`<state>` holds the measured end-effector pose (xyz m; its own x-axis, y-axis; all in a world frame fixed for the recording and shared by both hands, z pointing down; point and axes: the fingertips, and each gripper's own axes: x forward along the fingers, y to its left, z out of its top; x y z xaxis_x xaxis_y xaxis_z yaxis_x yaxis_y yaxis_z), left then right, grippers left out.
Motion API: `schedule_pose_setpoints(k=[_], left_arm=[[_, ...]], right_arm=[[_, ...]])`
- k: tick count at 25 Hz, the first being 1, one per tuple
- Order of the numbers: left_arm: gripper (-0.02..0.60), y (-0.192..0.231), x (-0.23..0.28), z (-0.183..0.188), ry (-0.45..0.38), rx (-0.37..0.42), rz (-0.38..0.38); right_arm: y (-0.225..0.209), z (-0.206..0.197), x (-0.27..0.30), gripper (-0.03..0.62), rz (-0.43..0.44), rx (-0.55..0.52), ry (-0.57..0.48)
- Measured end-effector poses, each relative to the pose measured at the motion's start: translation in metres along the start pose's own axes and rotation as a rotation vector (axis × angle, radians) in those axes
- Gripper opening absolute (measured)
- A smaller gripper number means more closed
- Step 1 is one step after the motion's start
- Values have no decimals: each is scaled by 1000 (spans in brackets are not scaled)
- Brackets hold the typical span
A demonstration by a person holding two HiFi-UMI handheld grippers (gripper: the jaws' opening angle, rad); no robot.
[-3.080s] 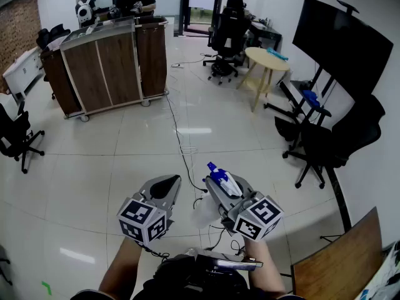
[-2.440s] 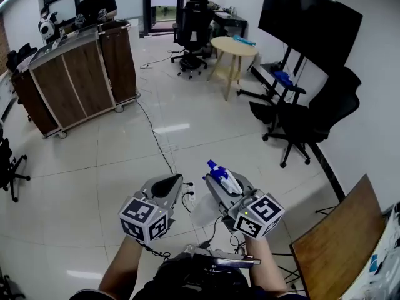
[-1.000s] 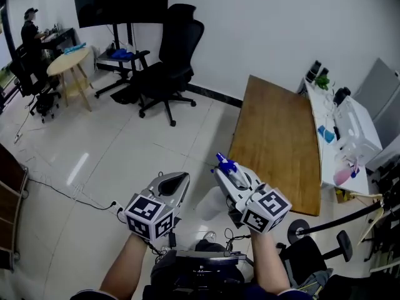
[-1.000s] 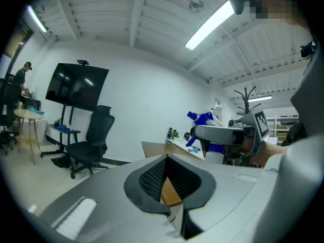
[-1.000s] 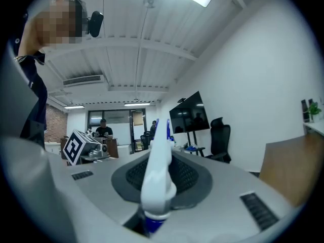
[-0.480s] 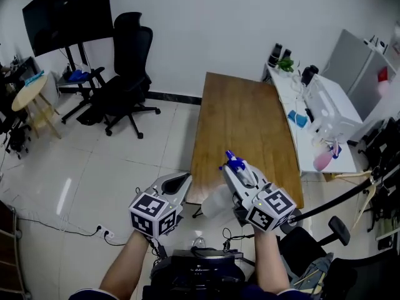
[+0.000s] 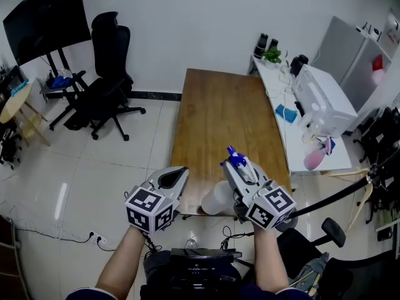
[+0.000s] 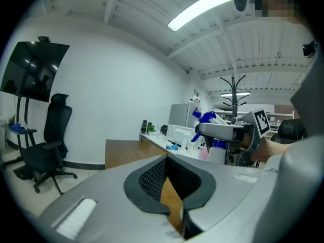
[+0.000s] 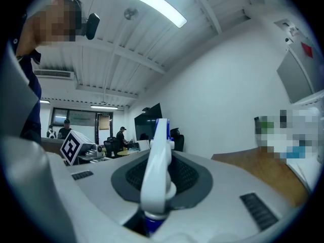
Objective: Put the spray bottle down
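My right gripper [image 7: 240, 168] is shut on the spray bottle [image 7: 216, 199]. It grips the white spray head behind the blue nozzle, and the translucent body hangs below, over the near end of the wooden table [image 7: 219, 108]. In the right gripper view the white spray head [image 9: 155, 172] stands upright between the jaws of the right gripper [image 9: 157, 189]. My left gripper [image 7: 175, 174] is beside it on the left, shut with nothing in it. The left gripper view looks along the left gripper [image 8: 169, 189] at the table [image 8: 124, 150], with the bottle [image 8: 216, 152] at the right.
A white desk [image 7: 284, 130] with several items and a pink object [image 7: 312, 158] runs along the table's right side. A black office chair [image 7: 106, 67] and a dark screen [image 7: 44, 17] stand at the left. Another chair's base [image 7: 331, 230] is at the lower right.
The view has swung from open floor to the wooden table, which now lies straight ahead under the grippers. Both grippers moved with it, the right one still holding the bottle.
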<state>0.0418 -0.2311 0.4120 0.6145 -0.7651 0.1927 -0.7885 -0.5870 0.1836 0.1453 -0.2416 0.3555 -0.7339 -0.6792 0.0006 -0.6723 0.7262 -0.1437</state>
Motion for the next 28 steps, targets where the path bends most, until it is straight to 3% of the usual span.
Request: schedule_pose_setpoints(k=[6,17,28], left_arm=[[7,-5,30,7,22,23,-22],[7,2,74,25,8,67,-51],[7,16,119,25,9,116,-137]], right_arm=[[-38,6,-5,80,-44,16,-32],[-81,15,6,80,-112,-51,-26],[-115,4,35,80,-226,-122,-13]])
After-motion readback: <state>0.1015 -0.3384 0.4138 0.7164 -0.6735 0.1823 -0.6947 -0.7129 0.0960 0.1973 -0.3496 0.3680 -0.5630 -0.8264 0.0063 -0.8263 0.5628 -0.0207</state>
